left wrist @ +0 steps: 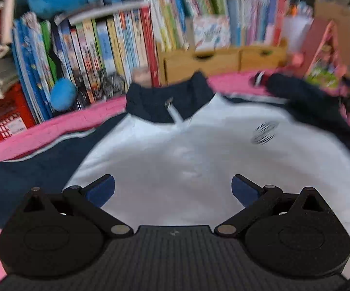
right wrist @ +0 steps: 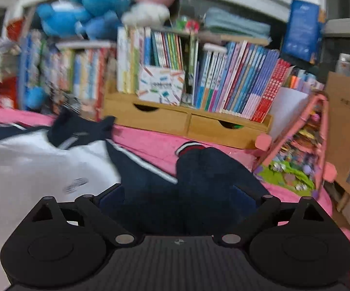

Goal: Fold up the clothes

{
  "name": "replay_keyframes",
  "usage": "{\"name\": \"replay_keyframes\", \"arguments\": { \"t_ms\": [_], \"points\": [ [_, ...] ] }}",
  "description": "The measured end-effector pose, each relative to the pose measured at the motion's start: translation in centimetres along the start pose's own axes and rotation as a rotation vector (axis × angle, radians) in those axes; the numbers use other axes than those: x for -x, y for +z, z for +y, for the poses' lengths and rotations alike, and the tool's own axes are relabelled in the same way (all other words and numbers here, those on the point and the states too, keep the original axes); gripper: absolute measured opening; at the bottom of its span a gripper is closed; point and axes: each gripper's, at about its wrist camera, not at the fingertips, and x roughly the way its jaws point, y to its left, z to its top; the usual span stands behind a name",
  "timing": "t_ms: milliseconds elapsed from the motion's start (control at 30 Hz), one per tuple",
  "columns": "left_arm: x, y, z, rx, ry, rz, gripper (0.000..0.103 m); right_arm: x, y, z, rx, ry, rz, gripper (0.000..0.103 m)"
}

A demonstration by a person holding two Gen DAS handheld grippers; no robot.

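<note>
Left tongs (left wrist: 172,189): spread wide, nothing between them, hovering over the white chest panel of the jacket (left wrist: 199,165). Right tongs (right wrist: 178,201): also wide apart, empty, over the dark sleeve (right wrist: 206,169) on the jacket's right side.

Jacket lies face up and flat on the pink surface (left wrist: 53,131), collar (left wrist: 167,97) pointing away from both tongs toward the bookshelf. Long axis, hem to collar, runs straight away from the tongs; zipper pull sits at the collar base.

Relative to the collar:
- right sleeve runs out to the side and bends back, striped cuff (right wrist: 189,146) ending near the wooden drawer box (right wrist: 187,123)
- left sleeve (left wrist: 24,172) spreads out the opposite way, dark with a pale stripe, flat on the surface
- pink toy case (right wrist: 296,150) just beyond the right cuff

Judgement: nothing folded yet. Right tongs are the nearer to the right sleeve, left tongs to the body and left sleeve. Next move likely turns on the right sleeve: it lies directly ahead of and under the right tongs, so pinch near the cuff and carry it across toward the collar line. Frames are motion-blurred, so exact contact with the cloth is unclear.
</note>
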Motion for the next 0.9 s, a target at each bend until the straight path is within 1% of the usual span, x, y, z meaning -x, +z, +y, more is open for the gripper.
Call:
{"name": "replay_keyframes", "arguments": {
  "t_ms": [67, 100, 167, 267, 300, 333, 400, 467, 567, 600, 667, 733, 800, 867, 900],
  "points": [
    [-2.6, -1.0, 0.2, 0.005, -0.001, 0.036, 0.103, -4.9, 1.1, 0.3, 0.015, -0.047, 0.035, 0.094],
    [-3.4, -1.7, 0.3, 0.017, -0.012, 0.041, 0.103, -6.9, 1.6, 0.3, 0.016, -0.073, 0.051, 0.094],
    [-3.7, -2.6, 1.0, 0.053, -0.042, -0.003, 0.103, -10.6, 2.3, 0.2, 0.011, -0.106, 0.087, 0.094],
    [-3.9, -2.7, 1.4, 0.07, -0.063, -0.005, 0.103, -15.6, 2.8, -0.5, -0.001, -0.114, 0.17, 0.093],
    [-3.9, -2.7, 1.6, 0.076, -0.068, -0.004, 0.103, -17.0, 2.6, -0.7, -0.004, -0.11, 0.212, 0.067],
    [-4.0, -2.6, 1.7, 0.081, -0.073, -0.003, 0.103, -17.9, 2.3, -1.1, -0.023, -0.09, 0.254, 0.007],
    [-4.0, -2.6, 1.8, 0.084, -0.076, -0.001, 0.103, -18.4, 1.7, -2.5, -0.117, -0.06, 0.289, 0.005],
    [-4.2, -2.4, 1.7, 0.083, -0.077, -0.001, 0.103, -16.6, 1.6, -3.9, -0.14, -0.092, 0.228, 0.004],
    [-4.4, -2.3, 1.7, 0.082, -0.078, 0.0, 0.103, -10.8, 1.7, -7.4, -0.152, -0.227, 0.08, 0.004],
    [-4.4, -2.2, 1.7, 0.082, -0.078, 0.001, 0.103, -8.6, 1.6, -9.0, -0.173, -0.275, 0.045, 0.004],
    [-4.3, -2.3, 1.7, 0.082, -0.079, 0.001, 0.103, -4.7, 0.6, -12.5, -0.209, -0.367, 0.014, 0.004],
    [-4.2, -2.4, 1.7, 0.081, -0.078, 0.001, 0.103, -2.1, -1.3, -16.0, -0.239, -0.456, 0.038, 0.004],
    [-4.2, -2.4, 1.7, 0.081, -0.077, 0.002, 0.103, -0.5, -3.6, -19.0, -0.301, -0.519, 0.09, 0.005],
    [-4.2, -2.4, 1.7, 0.08, -0.077, 0.002, 0.103, 0.1, -6.0, -21.4, -0.383, -0.535, 0.162, 0.007],
    [-4.1, -2.4, 1.7, 0.079, -0.076, 0.002, 0.103, 0.0, -7.2, -22.4, -0.425, -0.542, 0.211, 0.012]
  ]
}}
